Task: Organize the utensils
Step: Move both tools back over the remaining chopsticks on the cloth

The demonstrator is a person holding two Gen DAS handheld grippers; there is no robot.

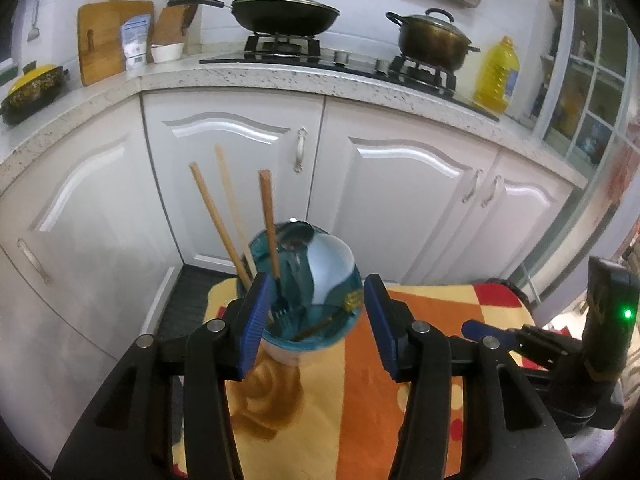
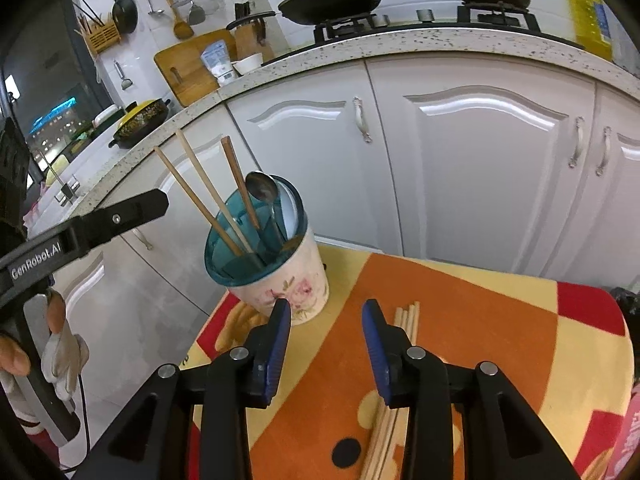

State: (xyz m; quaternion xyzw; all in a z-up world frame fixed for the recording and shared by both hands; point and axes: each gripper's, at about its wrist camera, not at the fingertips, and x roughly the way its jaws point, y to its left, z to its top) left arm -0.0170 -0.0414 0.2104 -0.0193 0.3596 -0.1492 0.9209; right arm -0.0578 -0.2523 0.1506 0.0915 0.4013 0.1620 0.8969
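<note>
The right gripper (image 2: 326, 344) hangs with narrow, empty jaws beside the loose bundle of pale wooden chopsticks (image 2: 402, 334) lying flat on the blanket-covered desk (image 2: 480, 320), long axis pointing away toward the cabinets. Best to straddle them crosswise. The left gripper (image 1: 316, 320), jaws half-open, flanks the floral cup with teal insert (image 1: 300, 292) without gripping.

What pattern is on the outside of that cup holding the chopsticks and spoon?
Pink flowers on a cream-white cup, with a teal plastic insert on top; the right wrist view shows it best.
</note>
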